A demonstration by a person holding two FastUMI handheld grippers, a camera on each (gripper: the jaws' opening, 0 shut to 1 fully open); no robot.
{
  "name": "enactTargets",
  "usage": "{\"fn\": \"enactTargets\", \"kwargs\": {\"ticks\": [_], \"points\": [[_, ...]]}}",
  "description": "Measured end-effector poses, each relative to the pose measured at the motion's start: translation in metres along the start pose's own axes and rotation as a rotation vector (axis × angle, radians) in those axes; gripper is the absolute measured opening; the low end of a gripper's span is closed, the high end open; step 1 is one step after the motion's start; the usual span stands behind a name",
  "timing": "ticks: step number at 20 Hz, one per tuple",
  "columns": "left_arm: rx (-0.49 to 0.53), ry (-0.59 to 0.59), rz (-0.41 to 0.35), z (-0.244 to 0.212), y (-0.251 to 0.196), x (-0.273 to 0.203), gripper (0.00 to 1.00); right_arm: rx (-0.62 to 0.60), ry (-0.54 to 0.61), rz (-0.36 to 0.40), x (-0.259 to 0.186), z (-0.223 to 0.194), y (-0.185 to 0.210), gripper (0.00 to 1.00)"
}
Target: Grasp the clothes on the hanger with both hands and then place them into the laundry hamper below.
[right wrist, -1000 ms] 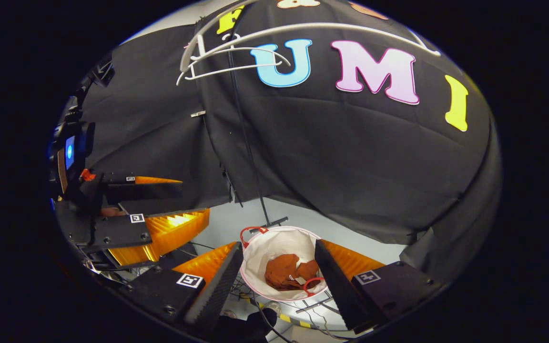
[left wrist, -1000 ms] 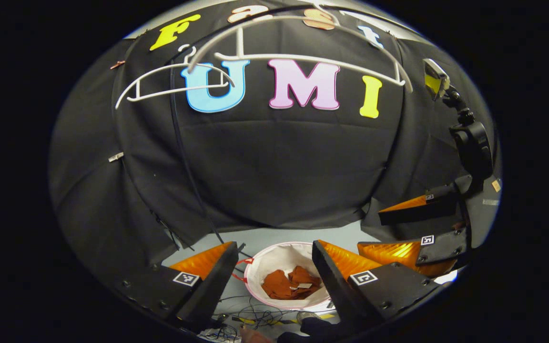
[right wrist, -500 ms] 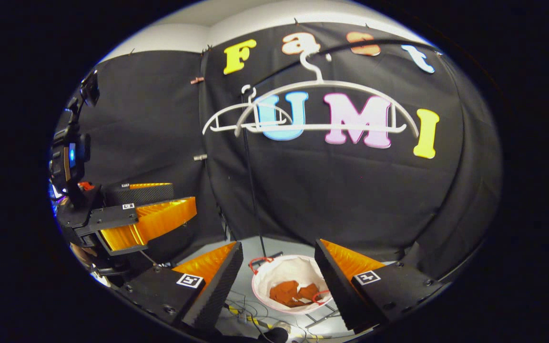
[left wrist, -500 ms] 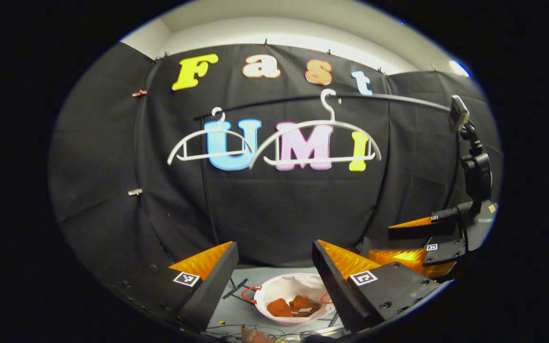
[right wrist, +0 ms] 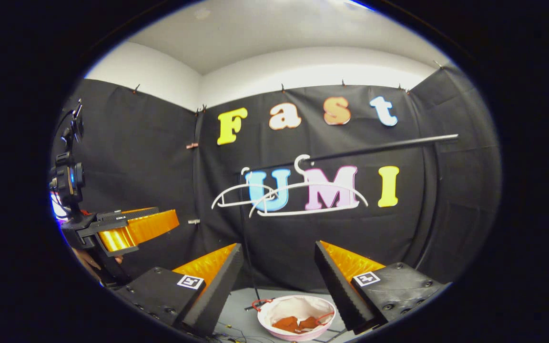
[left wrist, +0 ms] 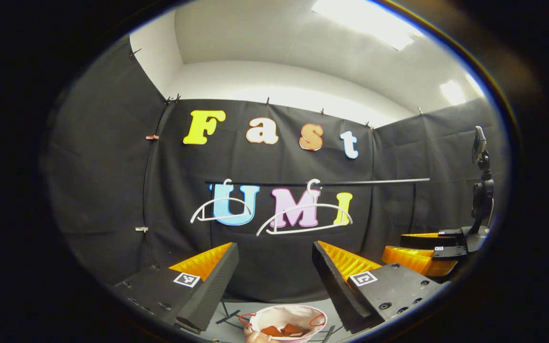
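Fingers of the left gripper (left wrist: 274, 276) stand wide apart with nothing between them, and the right gripper (right wrist: 278, 278) is spread the same way, also empty. Low between each pair of fingers sits the round white fabric laundry hamper with red loop handles (left wrist: 260, 318) (right wrist: 274, 305), on the grey floor (right wrist: 241, 314). Rust-brown crumpled clothes (left wrist: 281, 329) (right wrist: 298, 324) lie inside it, at its bottom.

Well above the hamper, a thin black horizontal rail (left wrist: 374, 181) (right wrist: 389, 145) runs across the black cloth wall. Two bare white plastic hangers hook over it: a larger one (left wrist: 303, 224) (right wrist: 312, 200) and a smaller one (left wrist: 219, 212) (right wrist: 236, 197) beside it, partly overlapping in the right gripper view.

In the left gripper view the right gripper (left wrist: 422, 247) appears at the far right edge, with a black camera mount (left wrist: 482, 200) rising from it. In the right gripper view the left gripper (right wrist: 136, 228) appears at the far left, a hand (right wrist: 91, 262) beneath it.
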State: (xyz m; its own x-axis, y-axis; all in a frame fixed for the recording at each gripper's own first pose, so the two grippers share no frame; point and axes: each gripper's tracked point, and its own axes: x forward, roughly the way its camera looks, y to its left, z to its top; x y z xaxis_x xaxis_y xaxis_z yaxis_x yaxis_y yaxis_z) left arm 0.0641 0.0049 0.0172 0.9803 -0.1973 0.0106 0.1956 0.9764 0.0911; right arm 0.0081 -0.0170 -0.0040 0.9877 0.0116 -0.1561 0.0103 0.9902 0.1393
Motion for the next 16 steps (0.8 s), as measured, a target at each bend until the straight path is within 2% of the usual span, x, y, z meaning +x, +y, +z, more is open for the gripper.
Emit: {"fn": "enactTargets", "kwargs": {"ticks": [3, 7, 10, 11, 15, 16], "points": [[-0.003, -0.039, -0.037, 0.018, -0.013, -0.016, 0.98, 0.007, -0.085, -0.02, -0.025, 0.026, 0.005, 0.98], [0.001, -0.07, -0.075, 0.031, -0.029, -0.03, 0.98, -0.017, -0.185, -0.054, -0.048, 0.057, 0.007, 1.0], [0.009, -0.079, -0.094, 0.037, -0.039, -0.036, 0.98, -0.029, -0.208, -0.072, -0.038, 0.07, 0.003, 1.0], [0.01, -0.089, -0.096, 0.041, -0.04, -0.036, 0.98, -0.025, -0.217, -0.073, -0.039, 0.071, 0.002, 0.97], [0.017, -0.107, -0.097, 0.048, -0.049, -0.032, 0.98, -0.01, -0.234, -0.075, -0.046, 0.075, -0.005, 1.0], [0.019, -0.112, -0.097, 0.048, -0.053, -0.03, 0.98, -0.006, -0.243, -0.072, -0.048, 0.079, -0.006, 0.97]]}}
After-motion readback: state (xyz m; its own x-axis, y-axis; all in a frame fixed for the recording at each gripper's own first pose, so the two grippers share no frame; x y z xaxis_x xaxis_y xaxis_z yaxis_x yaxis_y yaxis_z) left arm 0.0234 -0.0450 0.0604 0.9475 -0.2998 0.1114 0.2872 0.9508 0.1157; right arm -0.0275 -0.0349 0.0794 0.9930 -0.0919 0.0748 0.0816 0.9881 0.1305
